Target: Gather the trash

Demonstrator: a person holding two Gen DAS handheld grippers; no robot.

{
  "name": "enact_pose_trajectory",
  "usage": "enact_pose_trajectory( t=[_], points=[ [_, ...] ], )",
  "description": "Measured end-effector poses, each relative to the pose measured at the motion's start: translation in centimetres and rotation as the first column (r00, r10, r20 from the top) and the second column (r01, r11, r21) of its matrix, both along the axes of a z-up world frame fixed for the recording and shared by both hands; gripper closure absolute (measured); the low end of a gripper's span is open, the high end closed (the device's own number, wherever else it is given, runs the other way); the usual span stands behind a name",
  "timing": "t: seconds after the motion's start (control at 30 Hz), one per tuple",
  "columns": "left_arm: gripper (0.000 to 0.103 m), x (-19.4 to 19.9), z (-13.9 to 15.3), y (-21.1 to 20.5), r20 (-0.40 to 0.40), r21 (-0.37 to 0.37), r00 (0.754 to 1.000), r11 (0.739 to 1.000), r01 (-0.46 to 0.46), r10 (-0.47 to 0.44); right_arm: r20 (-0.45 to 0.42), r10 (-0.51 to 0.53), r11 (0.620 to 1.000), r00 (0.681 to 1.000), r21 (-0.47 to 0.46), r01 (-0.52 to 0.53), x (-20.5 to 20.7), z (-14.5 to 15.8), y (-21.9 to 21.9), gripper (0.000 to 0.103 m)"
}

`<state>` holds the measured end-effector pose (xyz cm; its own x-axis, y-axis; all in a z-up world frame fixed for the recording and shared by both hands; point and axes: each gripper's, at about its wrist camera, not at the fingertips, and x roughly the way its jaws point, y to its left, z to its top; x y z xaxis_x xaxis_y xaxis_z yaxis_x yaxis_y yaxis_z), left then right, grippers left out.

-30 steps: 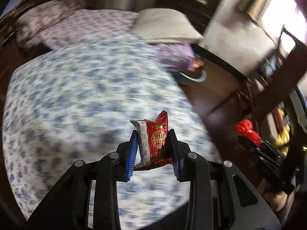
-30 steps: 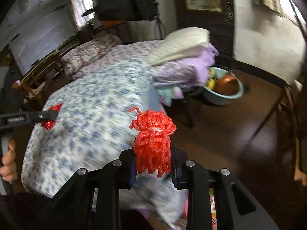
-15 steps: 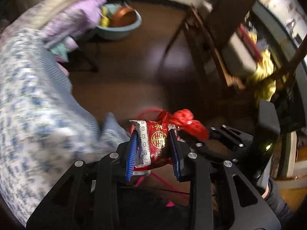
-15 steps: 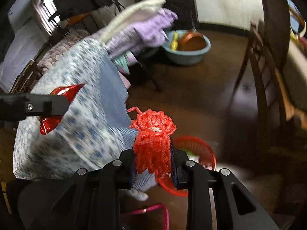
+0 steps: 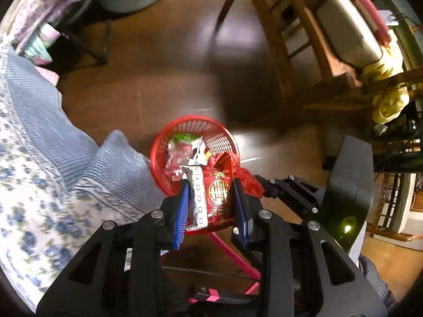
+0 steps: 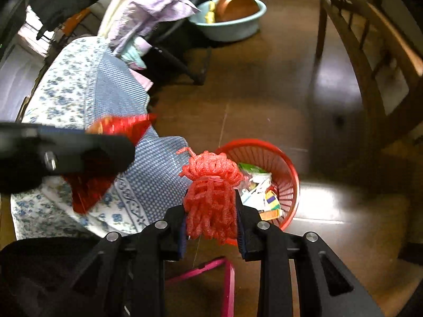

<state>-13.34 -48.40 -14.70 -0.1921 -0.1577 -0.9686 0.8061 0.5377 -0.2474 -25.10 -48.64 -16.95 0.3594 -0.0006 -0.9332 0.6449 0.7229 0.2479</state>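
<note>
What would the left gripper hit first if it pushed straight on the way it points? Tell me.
Probably the red basket on the floor: the left gripper, holding a red wrapper, points down at its near rim and the trash inside. Depth is unclear.

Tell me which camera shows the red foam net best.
The right wrist view: the red foam net sits bunched and sharp between the right gripper fingers, whose jaws are opening. The left wrist view shows only a small red bit beside the snack packet.
</note>
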Motion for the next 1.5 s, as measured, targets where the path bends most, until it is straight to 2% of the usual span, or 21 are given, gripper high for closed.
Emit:
enact_pose_trajectory(
  t=[0.07,0.1,0.17,0.2,0.27,0.33,0.63,0.83,0.93,1.27,1.5],
  points=[
    [0.069,-0.1,-0.8,-0.2,-0.019,0.006,1.000,1.000,0.000,0.001,-0.005,-0.020,1.000,1.000,0.021,0.020,-0.4,-0.7,-0.4,0.070],
    [0.069,-0.2,-1.2,-0.3,-0.026,0.010,1.000,1.000,-0.001,0.002,-0.008,-0.024,0.999,1.000,0.029,0.024,-0.4,-1.0,-0.5,0.064],
    [0.060,-0.2,-1.5,-0.3,-0.044,0.013,0.999,1.000,0.002,-0.002,-0.028,-0.025,0.999,0.999,0.034,0.026,-0.4,-1.5,-0.4,0.056],
    [0.058,-0.2,-1.6,-0.1,-0.047,0.011,0.999,1.000,-0.002,0.002,-0.036,-0.025,0.999,0.999,0.041,0.027,-0.4,-1.8,-0.4,0.055],
    [0.046,0.1,-1.4,0.2,-0.029,0.003,0.999,1.000,-0.020,0.020,-0.048,-0.029,0.999,0.998,0.044,0.031,-0.5,-2.1,-0.5,0.055],
    [0.043,0.2,-1.2,0.3,-0.007,-0.003,1.000,1.000,-0.026,0.026,-0.055,-0.028,0.999,0.998,0.038,0.030,-0.5,-2.1,-0.4,0.054],
    [0.043,0.2,0.7,1.2,0.136,-0.030,0.989,0.998,-0.052,0.056,-0.070,-0.088,0.996,0.994,-0.010,0.088,-1.1,-0.4,-0.2,0.051],
    [0.040,0.1,1.2,1.4,0.174,-0.038,0.982,0.997,-0.061,0.067,-0.082,-0.106,0.994,0.991,-0.039,0.103,-1.6,0.9,0.3,0.050],
    [0.036,0.0,1.6,1.6,0.199,-0.037,0.978,0.998,-0.060,0.066,-0.078,-0.115,0.992,0.990,-0.056,0.111,-1.7,1.3,0.5,0.050],
    [0.026,0.0,2.2,2.0,0.252,-0.034,0.964,0.997,-0.075,0.082,-0.002,-0.168,0.985,0.986,-0.035,0.168,-2.5,2.5,0.9,0.049],
    [0.026,-0.2,2.9,2.4,0.276,-0.057,0.956,0.995,-0.084,0.097,0.027,-0.194,0.980,0.981,-0.045,0.195,-2.2,3.6,1.8,0.050]
  ],
)
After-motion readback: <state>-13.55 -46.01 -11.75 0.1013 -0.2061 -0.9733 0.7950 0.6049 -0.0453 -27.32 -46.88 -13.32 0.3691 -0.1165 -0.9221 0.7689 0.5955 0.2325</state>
